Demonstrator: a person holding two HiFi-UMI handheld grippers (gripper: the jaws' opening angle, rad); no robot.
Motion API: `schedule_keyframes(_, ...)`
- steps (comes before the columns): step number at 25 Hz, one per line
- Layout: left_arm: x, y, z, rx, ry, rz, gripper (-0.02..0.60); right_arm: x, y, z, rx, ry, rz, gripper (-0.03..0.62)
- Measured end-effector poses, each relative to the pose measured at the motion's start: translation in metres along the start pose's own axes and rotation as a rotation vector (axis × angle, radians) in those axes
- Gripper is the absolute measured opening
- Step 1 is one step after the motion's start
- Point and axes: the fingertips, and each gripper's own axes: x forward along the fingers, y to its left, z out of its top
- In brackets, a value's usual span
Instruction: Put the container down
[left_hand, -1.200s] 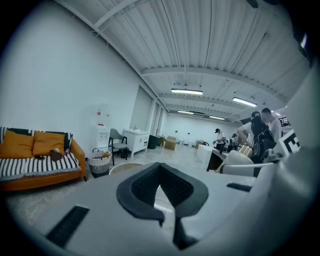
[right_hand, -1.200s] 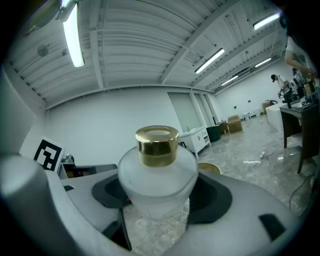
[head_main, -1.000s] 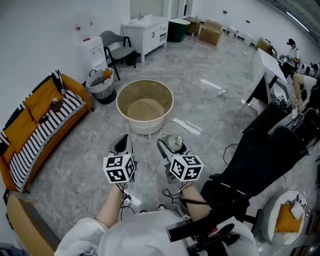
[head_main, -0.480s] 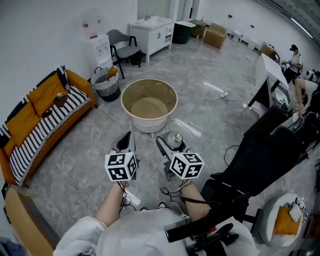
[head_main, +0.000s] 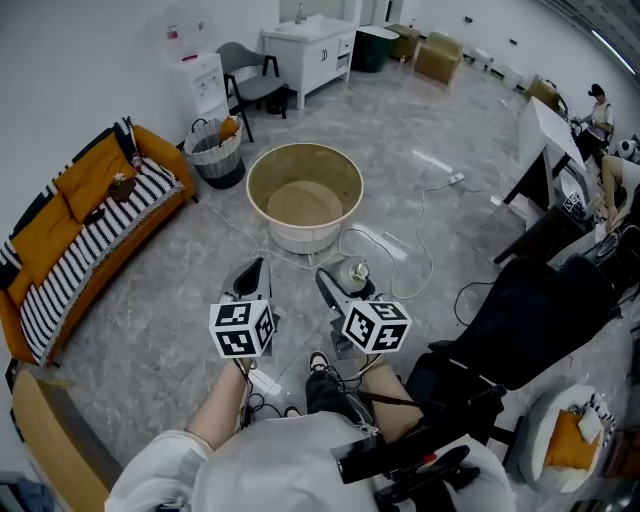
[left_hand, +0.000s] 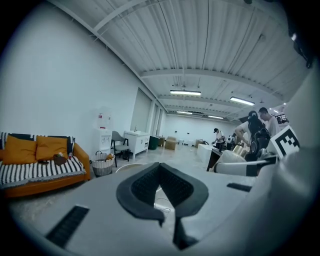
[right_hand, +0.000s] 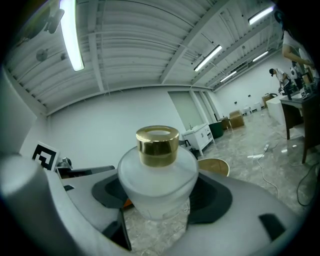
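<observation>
Two tongs, side by side above the floor. Left tongs: jaws pressed together, nothing between them. Right tongs: jaws clamped on one container, a frosted bottle with one gold cap, upright and held off the floor. One round beige tub on the floor beyond both tongs, apart from them. One striped sofa at the floor's left edge, with two orange cushions. One wicker basket and one chair by the far wall.
</observation>
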Motion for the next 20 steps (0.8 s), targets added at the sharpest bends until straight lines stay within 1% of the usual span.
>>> schedule_keyframes(7, 0.053, 0.021, 0.004, -0.020, 0.003, 0.045, 0.009, 0.050, -0.031, 0.007, -0.006, 0.039, 0.013, 0.333)
schedule_keyframes(13, 0.107, 0.027, 0.019, -0.028, 0.003, 0.079, 0.008, 0.093, -0.064, 0.028, -0.013, 0.060, 0.030, 0.333)
schedule_keyframes(20, 0.152, 0.034, 0.028, -0.036, 0.017, 0.117, 0.008, 0.133, -0.091, 0.046, -0.053, 0.092, 0.057, 0.333)
